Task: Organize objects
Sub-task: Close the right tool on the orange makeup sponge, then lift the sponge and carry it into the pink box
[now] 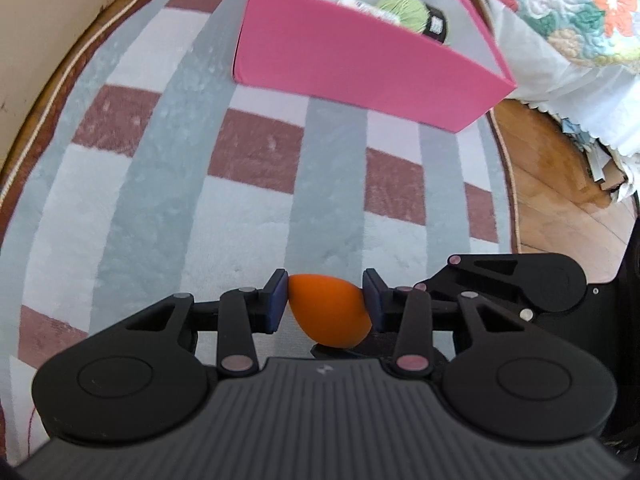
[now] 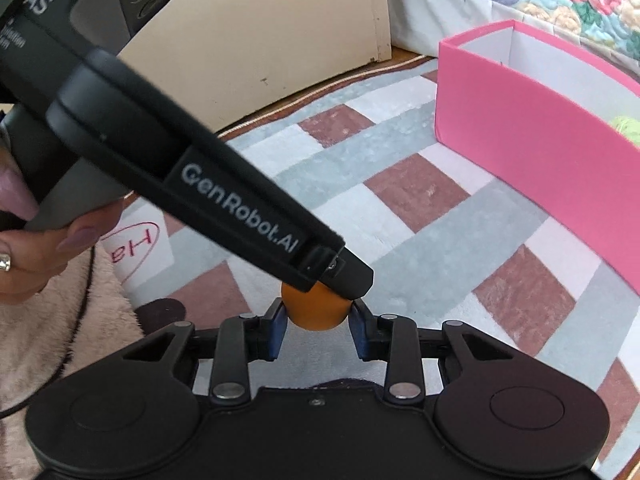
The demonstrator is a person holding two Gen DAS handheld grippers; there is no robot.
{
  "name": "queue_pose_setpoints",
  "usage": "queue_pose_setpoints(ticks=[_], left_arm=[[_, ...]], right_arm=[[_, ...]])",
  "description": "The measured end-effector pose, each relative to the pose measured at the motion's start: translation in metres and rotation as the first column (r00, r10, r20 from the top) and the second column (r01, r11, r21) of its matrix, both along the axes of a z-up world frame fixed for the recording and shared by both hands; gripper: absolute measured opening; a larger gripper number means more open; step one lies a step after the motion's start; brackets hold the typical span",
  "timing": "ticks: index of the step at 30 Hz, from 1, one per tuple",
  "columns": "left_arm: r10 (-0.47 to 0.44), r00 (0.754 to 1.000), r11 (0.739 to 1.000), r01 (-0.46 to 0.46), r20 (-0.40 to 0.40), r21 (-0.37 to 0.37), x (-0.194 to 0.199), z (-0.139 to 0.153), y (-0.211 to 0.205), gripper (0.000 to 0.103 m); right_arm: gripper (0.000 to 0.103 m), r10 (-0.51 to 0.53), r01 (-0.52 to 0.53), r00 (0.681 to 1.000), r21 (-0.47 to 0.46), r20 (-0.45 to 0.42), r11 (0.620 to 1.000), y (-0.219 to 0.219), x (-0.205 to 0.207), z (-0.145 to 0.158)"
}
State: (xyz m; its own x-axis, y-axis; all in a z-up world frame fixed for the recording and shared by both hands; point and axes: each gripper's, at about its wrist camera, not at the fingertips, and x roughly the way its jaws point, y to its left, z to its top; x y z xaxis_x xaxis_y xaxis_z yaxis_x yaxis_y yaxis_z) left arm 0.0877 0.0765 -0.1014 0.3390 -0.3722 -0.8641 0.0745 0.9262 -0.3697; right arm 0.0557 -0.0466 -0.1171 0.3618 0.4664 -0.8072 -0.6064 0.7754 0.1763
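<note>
An orange egg-shaped sponge (image 1: 328, 310) sits between the blue pads of my left gripper (image 1: 326, 300), which is shut on it above the rug. In the right wrist view the same sponge (image 2: 314, 312) also sits between the pads of my right gripper (image 2: 316, 320), which touch both its sides. The left gripper's black body (image 2: 224, 196) crosses that view from the upper left and covers the sponge's top. A pink box (image 1: 360, 68) stands ahead on the rug and holds a green yarn ball (image 1: 404, 10). The box (image 2: 532, 152) is at the right in the right wrist view.
A checked grey, white and maroon rug (image 1: 180, 160) covers the floor. A bed with a floral quilt (image 1: 580, 12) is at the right, with wood floor (image 1: 552, 184) beside it. A beige cabinet (image 2: 280, 20) stands behind. A labelled paper (image 2: 136, 248) lies at the left.
</note>
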Motion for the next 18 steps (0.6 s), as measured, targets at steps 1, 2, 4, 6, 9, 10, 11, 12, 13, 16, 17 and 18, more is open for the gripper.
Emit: queue_pose_setpoints(ticks=[1, 2, 4, 6, 9, 10, 11, 12, 13, 16, 17, 18], left_arm=[[-0.001, 1.000, 1.000, 0.001, 0.005, -0.003, -0.001, 0.004, 0.000, 0.039], [0.001, 1.000, 1.000, -0.001, 0.010, -0.010, -0.002, 0.008, 0.000, 0.039], [0.000, 1.000, 1.000, 0.001, 0.027, -0.020, -0.003, 0.018, 0.000, 0.039], [-0.007, 0.999, 1.000, 0.008, 0.047, -0.022, -0.004, 0.028, -0.001, 0.039], [-0.017, 0.996, 1.000, 0.019, 0.083, -0.020, -0.006, 0.043, -0.005, 0.039], [-0.021, 0.995, 1.000, 0.023, 0.096, -0.017, -0.006, 0.049, -0.006, 0.039], [-0.024, 0.994, 1.000, 0.026, 0.108, -0.014, -0.007, 0.054, -0.007, 0.039], [-0.028, 0.992, 1.000, 0.030, 0.121, -0.010, -0.007, 0.060, -0.008, 0.039], [-0.032, 0.991, 0.999, 0.034, 0.134, -0.006, -0.007, 0.067, -0.009, 0.039], [-0.044, 0.984, 0.999, 0.044, 0.173, 0.001, -0.006, 0.088, -0.010, 0.039], [-0.047, 0.981, 0.999, 0.047, 0.186, 0.004, -0.005, 0.096, -0.010, 0.039], [-0.052, 0.979, 0.999, 0.052, 0.199, 0.007, -0.004, 0.103, -0.010, 0.039]], right_arm=[[0.038, 0.004, -0.004, 1.000, -0.005, 0.004, 1.000, 0.001, 0.000, 0.005], [0.038, 0.008, -0.008, 1.000, -0.009, 0.007, 1.000, 0.001, 0.000, 0.010], [0.038, 0.006, -0.006, 1.000, -0.016, 0.018, 1.000, -0.002, 0.001, 0.020], [0.038, -0.001, 0.001, 1.000, -0.010, 0.026, 1.000, -0.004, 0.000, 0.029], [0.038, -0.007, 0.007, 0.999, -0.011, 0.045, 1.000, -0.008, 0.001, 0.042], [0.038, -0.007, 0.008, 0.999, -0.013, 0.054, 1.000, -0.008, 0.001, 0.046], [0.038, -0.008, 0.009, 0.998, -0.015, 0.063, 1.000, -0.009, 0.001, 0.050], [0.038, -0.009, 0.010, 0.997, -0.018, 0.075, 1.000, -0.009, 0.001, 0.054], [0.038, -0.009, 0.010, 0.996, -0.021, 0.088, 1.000, -0.009, 0.001, 0.060], [0.038, -0.009, 0.012, 0.992, -0.026, 0.126, 1.000, -0.010, 0.002, 0.078], [0.038, -0.012, 0.015, 0.990, -0.024, 0.137, 1.000, -0.010, 0.004, 0.085], [0.038, -0.015, 0.018, 0.989, -0.021, 0.147, 1.000, -0.011, 0.005, 0.091]])
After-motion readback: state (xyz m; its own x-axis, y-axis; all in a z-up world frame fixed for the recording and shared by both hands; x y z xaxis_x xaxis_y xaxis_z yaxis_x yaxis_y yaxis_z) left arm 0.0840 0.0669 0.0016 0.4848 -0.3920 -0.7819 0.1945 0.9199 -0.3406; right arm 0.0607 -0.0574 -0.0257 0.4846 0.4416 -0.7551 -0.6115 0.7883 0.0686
